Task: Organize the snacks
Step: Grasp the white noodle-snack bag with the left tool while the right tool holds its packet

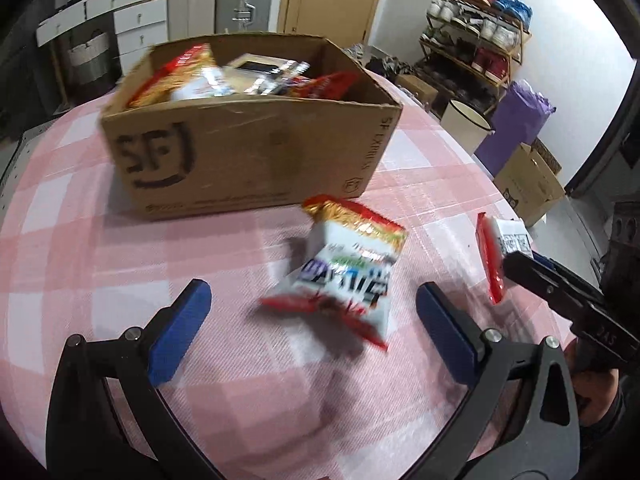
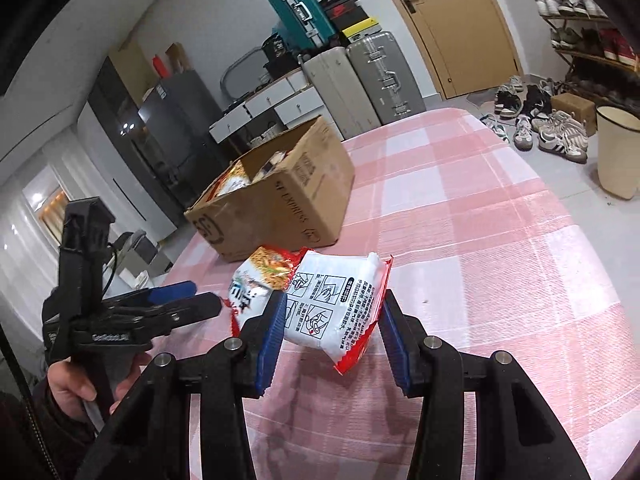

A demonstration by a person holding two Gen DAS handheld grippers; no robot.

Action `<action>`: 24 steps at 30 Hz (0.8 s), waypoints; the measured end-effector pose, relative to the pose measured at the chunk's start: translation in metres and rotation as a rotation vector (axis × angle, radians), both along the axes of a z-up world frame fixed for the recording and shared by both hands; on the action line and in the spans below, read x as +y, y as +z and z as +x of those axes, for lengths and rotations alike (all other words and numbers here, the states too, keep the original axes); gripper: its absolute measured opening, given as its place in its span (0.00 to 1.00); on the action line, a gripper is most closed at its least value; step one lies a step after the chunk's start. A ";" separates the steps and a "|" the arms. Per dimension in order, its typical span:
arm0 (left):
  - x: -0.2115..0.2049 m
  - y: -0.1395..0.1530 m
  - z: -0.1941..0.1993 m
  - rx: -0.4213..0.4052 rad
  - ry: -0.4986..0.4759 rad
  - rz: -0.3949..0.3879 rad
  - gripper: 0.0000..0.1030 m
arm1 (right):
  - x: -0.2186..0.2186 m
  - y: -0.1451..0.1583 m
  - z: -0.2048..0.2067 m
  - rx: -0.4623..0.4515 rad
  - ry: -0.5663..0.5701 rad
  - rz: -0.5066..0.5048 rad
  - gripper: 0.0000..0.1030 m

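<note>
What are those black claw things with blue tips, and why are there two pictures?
They are grabbers, one in each of a person's hands, with a camera on each. One picture looks along the left grabber, the other along the right grabber. A pink checked table holds a cardboard box of snacks. The right grabber pinches a noodle packet above the cloth. The left one is open, reaching toward another packet.
</note>
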State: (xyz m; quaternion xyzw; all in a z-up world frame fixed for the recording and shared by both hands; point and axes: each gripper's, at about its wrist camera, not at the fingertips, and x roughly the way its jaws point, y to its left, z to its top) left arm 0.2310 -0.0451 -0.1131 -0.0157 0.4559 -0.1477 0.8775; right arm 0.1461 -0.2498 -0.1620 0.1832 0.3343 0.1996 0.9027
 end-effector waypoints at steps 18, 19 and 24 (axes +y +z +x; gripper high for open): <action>-0.038 -0.023 0.038 0.025 -0.014 0.075 0.98 | -0.032 -0.001 -0.014 -0.007 -0.035 0.056 0.45; -0.039 -0.023 0.038 0.021 -0.018 0.074 0.98 | -0.034 -0.001 -0.016 -0.007 -0.038 0.058 0.45; -0.041 -0.028 0.043 0.068 -0.057 0.028 0.59 | -0.039 -0.001 -0.021 -0.008 -0.048 0.062 0.45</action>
